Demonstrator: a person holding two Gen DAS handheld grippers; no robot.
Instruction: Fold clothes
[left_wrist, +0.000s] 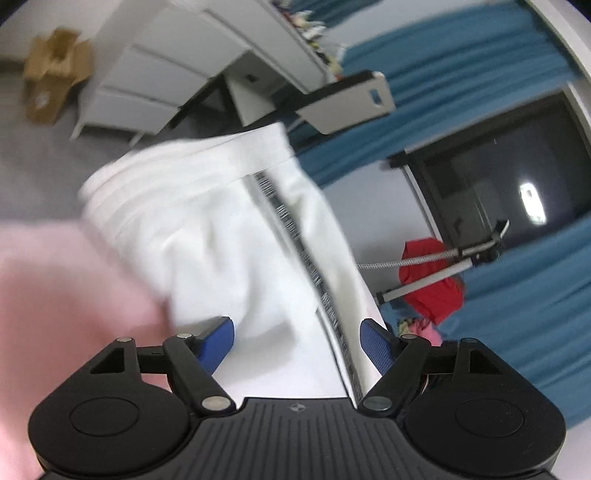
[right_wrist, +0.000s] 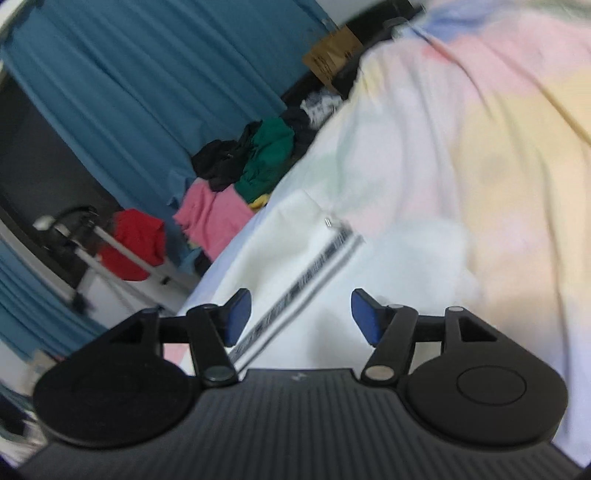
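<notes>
— What are the left fingers doing?
— The left gripper (left_wrist: 297, 343) has its blue pads (left_wrist: 218, 343) spread wide with nothing between them. They hang over the white garment (left_wrist: 207, 229), which lies bunched in soft folds just ahead of the tips.

— And the right?
— Same story. The right gripper (right_wrist: 301, 315) stands with its blue pads (right_wrist: 364, 315) apart and nothing pinched. The white garment (right_wrist: 280, 251) lies under and ahead of them, and its black-and-white striped band (right_wrist: 306, 280) runs diagonally between the two fingers.

— Where does the garment sit?
— On a bed spread with a pastel sheet (right_wrist: 480, 147), patches of pink, yellow and pale white. In the left view the striped band (left_wrist: 295, 236) runs up the middle of the cloth, and a pink stretch of sheet (left_wrist: 55, 295) lies to the left of it.

— What lies beyond?
— In the right view, a heap of clothes (right_wrist: 240, 173) in pink, green and black at the bed's far edge, a red cloth (right_wrist: 135, 243) on a metal stand, and blue curtains (right_wrist: 147, 74) behind. In the left view, the red cloth (left_wrist: 430, 291), a white dresser (left_wrist: 159, 74), a cardboard box (left_wrist: 55, 74) and a dark window (left_wrist: 498, 177). Both views are blurred.
</notes>
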